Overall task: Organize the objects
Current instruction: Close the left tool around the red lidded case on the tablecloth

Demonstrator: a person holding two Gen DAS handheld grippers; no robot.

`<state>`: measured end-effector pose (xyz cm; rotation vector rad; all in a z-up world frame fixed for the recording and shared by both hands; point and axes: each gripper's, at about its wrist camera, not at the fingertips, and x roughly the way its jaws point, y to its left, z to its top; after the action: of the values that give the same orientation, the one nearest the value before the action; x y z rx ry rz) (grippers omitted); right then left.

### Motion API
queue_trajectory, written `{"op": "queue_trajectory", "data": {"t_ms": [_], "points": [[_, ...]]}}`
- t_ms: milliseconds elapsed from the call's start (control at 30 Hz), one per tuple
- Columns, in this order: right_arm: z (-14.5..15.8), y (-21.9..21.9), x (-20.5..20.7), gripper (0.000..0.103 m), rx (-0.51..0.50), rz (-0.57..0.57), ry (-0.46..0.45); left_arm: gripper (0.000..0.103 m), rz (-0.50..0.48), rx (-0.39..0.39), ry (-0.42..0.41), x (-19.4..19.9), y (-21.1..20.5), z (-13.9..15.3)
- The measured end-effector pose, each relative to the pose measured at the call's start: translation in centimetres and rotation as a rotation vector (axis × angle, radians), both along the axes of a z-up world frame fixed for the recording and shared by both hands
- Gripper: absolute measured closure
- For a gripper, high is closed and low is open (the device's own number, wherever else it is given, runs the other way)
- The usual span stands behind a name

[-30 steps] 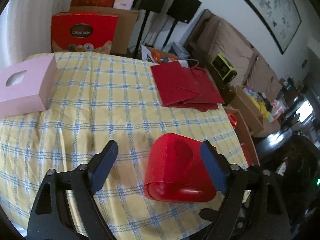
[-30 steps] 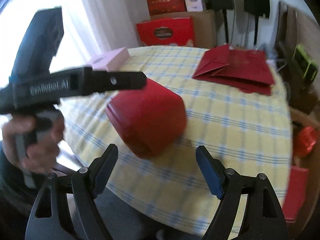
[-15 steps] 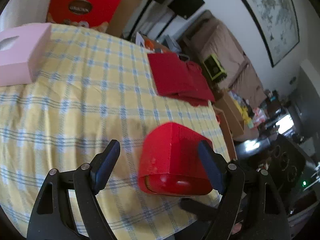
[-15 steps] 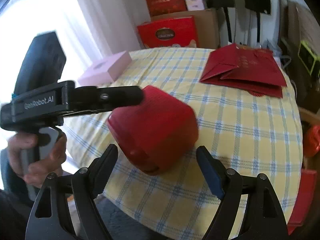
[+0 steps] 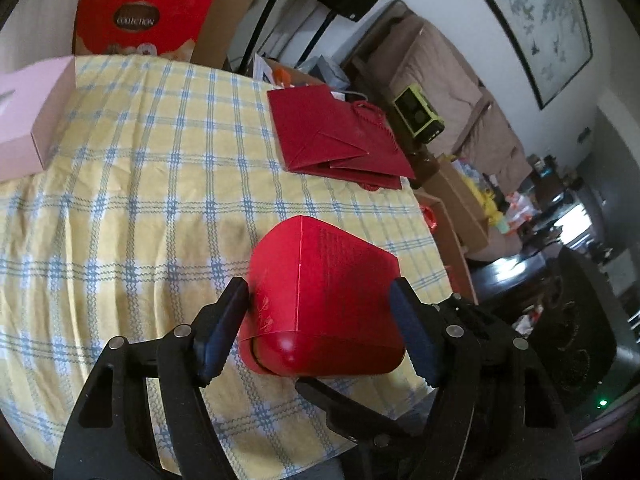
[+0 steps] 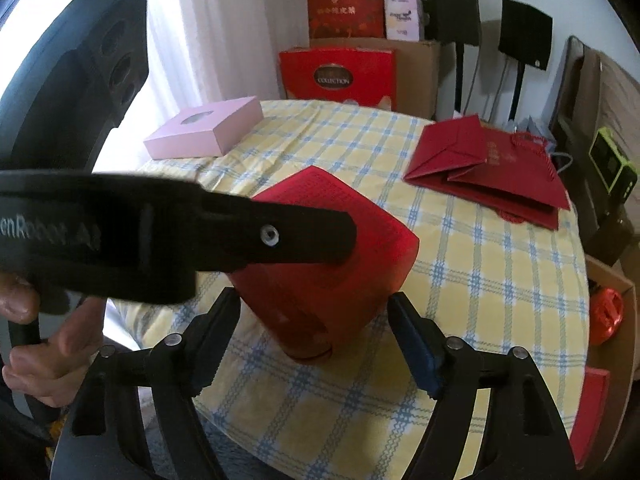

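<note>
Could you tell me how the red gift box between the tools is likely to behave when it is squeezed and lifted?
The red gift box looks like thin creased card, so it may dent under hard squeezing. It probably weighs little for its size. Its glossy rounded end could slip between the left tool's pads.

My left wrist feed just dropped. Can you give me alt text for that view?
The left gripper has just been closing around a red box lying at the near edge of a yellow checked tablecloth. Flat red paper bags lie further back and a pink box at the left edge.
</note>
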<state>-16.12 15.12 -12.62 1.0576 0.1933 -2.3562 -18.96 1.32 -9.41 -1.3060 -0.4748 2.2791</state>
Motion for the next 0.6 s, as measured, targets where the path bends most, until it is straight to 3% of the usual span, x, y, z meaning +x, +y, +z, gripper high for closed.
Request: {"op": "queue_trajectory", "data": {"t_ms": [267,600], "points": [[0.5,0.1,0.5,0.028,-0.024,-0.010,0.015,0.035,0.045,-0.078,0.037,1.2,0.8,1.1],[1.5,0.4,1.4,0.029,-0.031,-0.025,0.066,0.035,0.046,-0.091,0.069,1.9,1.2,2.7]]}}
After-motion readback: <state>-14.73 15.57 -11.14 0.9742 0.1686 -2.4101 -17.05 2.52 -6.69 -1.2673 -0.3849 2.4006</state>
